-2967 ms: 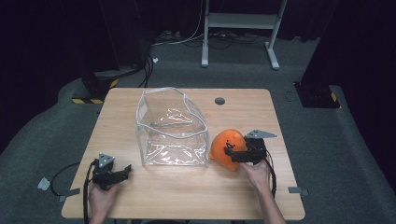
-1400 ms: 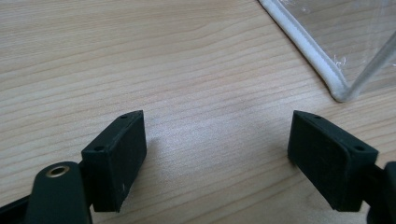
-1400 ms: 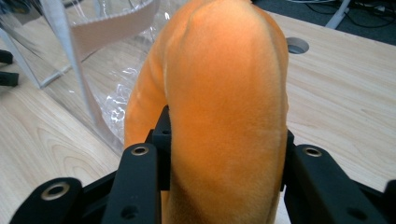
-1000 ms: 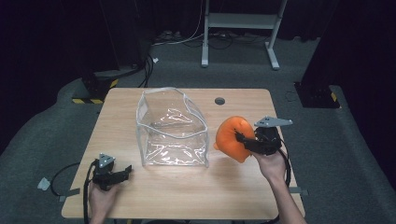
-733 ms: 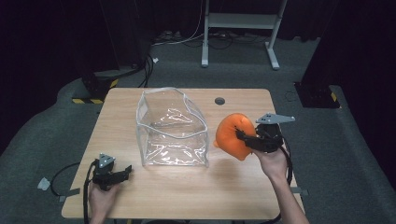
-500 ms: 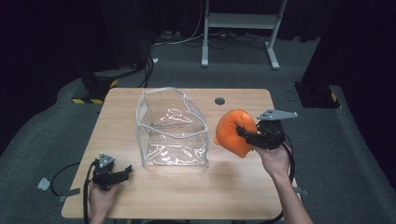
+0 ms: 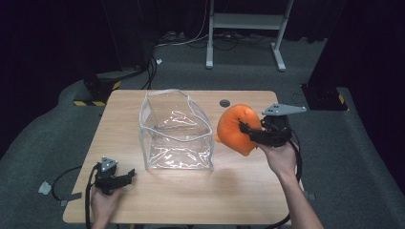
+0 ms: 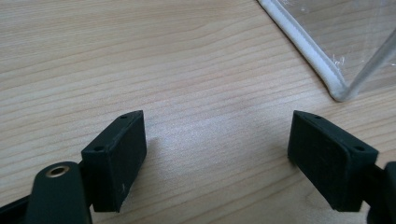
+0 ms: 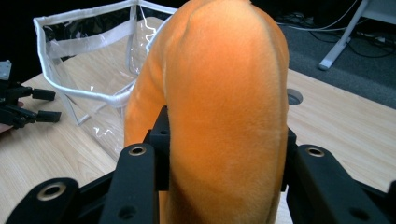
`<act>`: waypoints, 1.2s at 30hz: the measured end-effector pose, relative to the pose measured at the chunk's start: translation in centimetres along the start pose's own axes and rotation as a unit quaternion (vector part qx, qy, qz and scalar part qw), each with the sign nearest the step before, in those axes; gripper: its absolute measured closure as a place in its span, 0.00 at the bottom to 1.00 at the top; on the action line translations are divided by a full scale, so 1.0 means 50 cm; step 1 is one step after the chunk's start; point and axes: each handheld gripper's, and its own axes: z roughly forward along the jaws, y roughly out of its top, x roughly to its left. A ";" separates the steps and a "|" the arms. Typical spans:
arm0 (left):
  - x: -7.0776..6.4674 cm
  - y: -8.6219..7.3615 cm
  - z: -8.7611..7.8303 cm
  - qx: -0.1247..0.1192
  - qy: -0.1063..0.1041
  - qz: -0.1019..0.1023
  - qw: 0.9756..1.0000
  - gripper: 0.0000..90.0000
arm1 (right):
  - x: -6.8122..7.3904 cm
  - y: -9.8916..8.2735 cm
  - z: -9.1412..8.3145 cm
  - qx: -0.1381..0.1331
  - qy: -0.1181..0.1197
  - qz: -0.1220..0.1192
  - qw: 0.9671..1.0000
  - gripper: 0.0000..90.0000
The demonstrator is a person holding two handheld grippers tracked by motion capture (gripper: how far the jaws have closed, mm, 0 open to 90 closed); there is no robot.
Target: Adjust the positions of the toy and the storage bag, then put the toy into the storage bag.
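One plush, orange and soft, hangs above the bench just right of the clear bag, pinched across its middle by the right gripper. It looks light and squashy; mid-body suits. Its long axis runs roughly upright. Left gripper rests with jaws apart, empty.

Clear bag mid-table; plush toy apparently lifted, to its right.

Wooden table with a round hole near its far edge

A clear plastic bag is stood open at the middle; the left gripper is rested on the near left corner; dark carpet is seen around it.
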 end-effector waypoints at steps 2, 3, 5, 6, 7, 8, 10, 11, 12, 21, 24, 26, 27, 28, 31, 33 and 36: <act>0.000 0.000 0.000 0.000 0.000 0.000 1.000 0.22 | 0.002 0.006 -0.001 -0.002 0.001 -0.001 1.000 0.65; 0.000 0.000 0.000 0.000 0.000 0.000 1.000 0.22 | 0.003 0.010 -0.001 -0.003 0.003 -0.002 1.000 0.65; 0.000 0.000 0.000 0.000 0.000 0.001 1.000 0.22 | 0.005 0.016 -0.002 -0.006 0.004 -0.004 1.000 0.65; 0.000 0.000 0.000 0.000 -0.001 0.000 1.000 0.22 | 0.006 0.020 -0.002 -0.006 0.004 -0.005 1.000 0.65; -0.001 0.000 0.000 -0.001 -0.001 -0.001 1.000 0.22 | 0.007 0.022 -0.002 -0.006 0.005 -0.006 1.000 0.65; -0.001 0.000 0.000 0.000 -0.001 -0.001 1.000 0.22 | 0.009 0.026 -0.002 -0.006 0.005 -0.008 1.000 0.65; -0.001 0.000 0.000 -0.001 -0.002 -0.001 1.000 0.22 | 0.014 0.033 0.000 -0.003 0.005 -0.012 1.000 0.65; 0.000 0.000 0.000 0.001 -0.002 0.001 1.000 0.22 | 0.015 0.035 0.001 -0.003 0.004 -0.014 1.000 0.65; 0.000 0.000 -0.001 0.002 -0.002 0.002 1.000 0.22 | 0.016 0.036 0.001 -0.002 0.004 -0.013 1.000 0.65; 0.000 0.000 -0.001 0.002 -0.002 0.002 1.000 0.22 | 0.013 0.049 -0.004 -0.008 0.001 -0.011 1.000 0.65; 0.000 0.000 -0.001 0.002 -0.002 0.002 1.000 0.22 | 0.016 0.056 -0.007 -0.012 0.000 -0.015 1.000 0.65; 0.000 0.000 -0.001 0.002 -0.002 0.002 1.000 0.22 | 0.017 0.060 -0.007 -0.013 0.001 -0.016 1.000 0.65; 0.000 0.000 -0.001 0.002 -0.002 0.002 1.000 0.22 | 0.017 0.062 -0.007 -0.014 0.001 -0.018 1.000 0.65; 0.000 0.000 -0.001 0.002 -0.002 0.002 1.000 0.22 | 0.018 0.066 -0.008 -0.015 0.001 -0.019 1.000 0.65; 0.000 0.000 -0.001 0.002 -0.002 0.002 1.000 0.22 | 0.022 0.071 -0.010 -0.021 0.003 -0.020 1.000 0.64; 0.000 0.000 -0.001 0.002 -0.002 0.002 1.000 0.22 | 0.025 0.076 -0.010 -0.025 0.007 -0.022 0.999 0.64; 0.000 0.000 -0.001 0.002 -0.002 0.002 1.000 0.22 | 0.033 0.086 -0.007 -0.026 0.010 -0.027 0.999 0.64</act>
